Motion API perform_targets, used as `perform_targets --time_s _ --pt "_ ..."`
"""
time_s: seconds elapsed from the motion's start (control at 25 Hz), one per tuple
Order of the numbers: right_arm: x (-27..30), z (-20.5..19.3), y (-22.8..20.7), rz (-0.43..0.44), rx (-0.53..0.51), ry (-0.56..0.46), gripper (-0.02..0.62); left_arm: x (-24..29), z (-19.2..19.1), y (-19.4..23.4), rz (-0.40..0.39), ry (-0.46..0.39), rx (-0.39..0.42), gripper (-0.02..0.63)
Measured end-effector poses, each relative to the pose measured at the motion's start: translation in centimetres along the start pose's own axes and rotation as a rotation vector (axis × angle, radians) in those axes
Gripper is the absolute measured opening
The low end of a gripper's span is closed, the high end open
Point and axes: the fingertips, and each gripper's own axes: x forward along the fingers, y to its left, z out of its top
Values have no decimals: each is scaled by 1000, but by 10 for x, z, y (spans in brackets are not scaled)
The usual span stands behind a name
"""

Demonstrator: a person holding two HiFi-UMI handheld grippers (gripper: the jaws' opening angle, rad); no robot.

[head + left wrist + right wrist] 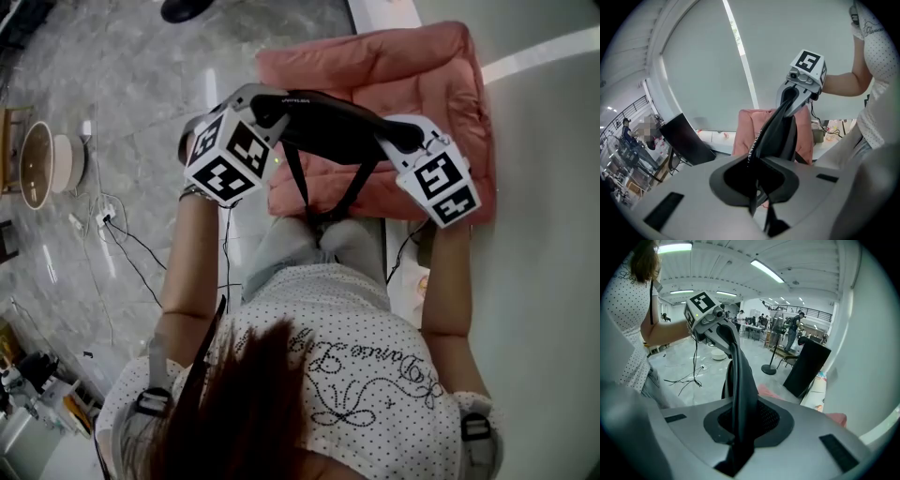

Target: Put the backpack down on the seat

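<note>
Holding a black backpack [330, 120] by its padded top band, stretched left to right across the upper middle of the head view. Clamped on the band's left end with the left gripper [265, 105], jaws nearly together on black webbing. Clamped on the right end with the right gripper [409, 134], jaws just as narrow, thick black padding pinched between them. Hanging from the band toward the frame's centre: two thin straps [298, 187] meeting in a V. Hard to tell how much of the bag's body lies under the band.

Behind and below the band, in the upper right of the head view: the pink cushioned seat [412, 66]. Overlapping the cushion's lower left part in that view, so probably above it, though offset toward its left edge. No telling the height above it.

Judging from this: lower mostly straight down, with a slight carry toward the upper right, keeping the band's long axis parallel to the cushion's near edge. Right gripper over the cushion's lower right; left gripper at its left edge, partly over grey floor [141, 84]. Worth levelling both ends and letting go only with the weight resting on the cushion.
</note>
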Motion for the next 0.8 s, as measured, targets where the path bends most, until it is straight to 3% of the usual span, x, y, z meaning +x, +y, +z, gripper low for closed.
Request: perform_targets --time_s 0.36,0.64,0.8 --pt "64 -62 -21 133 55 82 44 83 -48 -8 -82 90 -128 35" --pt "127 -119 -26 201 99 111 46 149 -99 -20 -92 144 -214 38" --pt "163 -149 -31 241 183 117 46 186 -125 -20 -84 164 -269 43"
